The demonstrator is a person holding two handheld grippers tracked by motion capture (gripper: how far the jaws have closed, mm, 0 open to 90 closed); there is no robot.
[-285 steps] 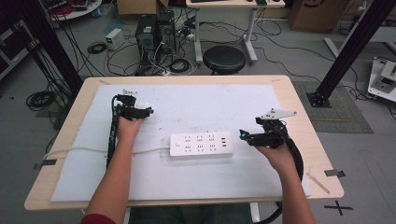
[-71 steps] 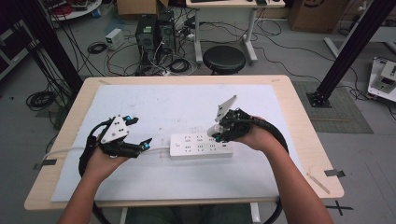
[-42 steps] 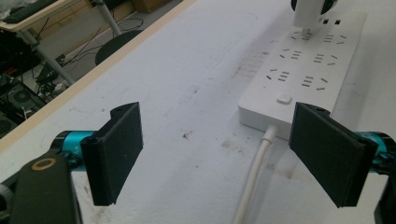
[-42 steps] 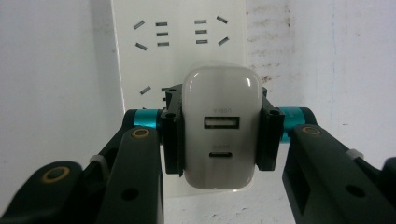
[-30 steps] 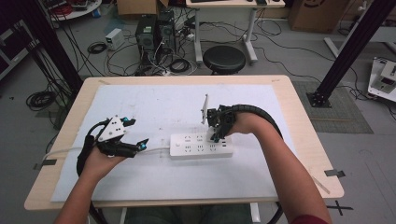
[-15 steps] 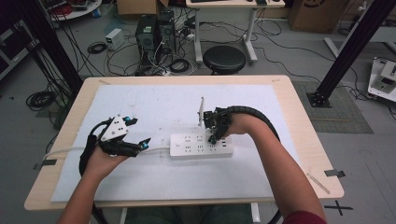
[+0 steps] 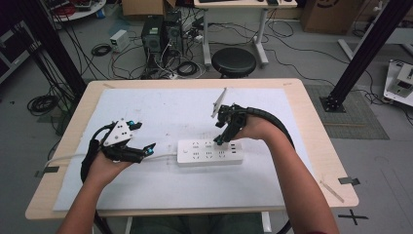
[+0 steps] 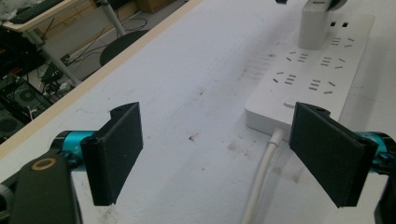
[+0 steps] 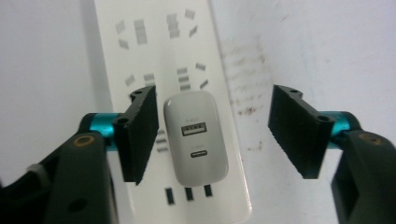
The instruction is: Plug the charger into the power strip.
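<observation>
While right gripper (image 9: 212, 135) tips down over white rectangular plastic power strip (image 7: 209, 152), jaws wide, straddling small white 2-port charger (image 9: 198, 140), seemingly plugged in; left gripper (image 8: 219, 154) near-level, agape, empty.

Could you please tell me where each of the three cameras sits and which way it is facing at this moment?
High view: above the person's side, looking forward and down on the table; both forearms, left gripper and right gripper show.
Left gripper view: rides the left gripper, looking along the power strip and its cord; its open jaws show.
Right gripper view: rides the right gripper, looking straight down on the charger; its open jaws flank it.
All three share the power strip.
</observation>
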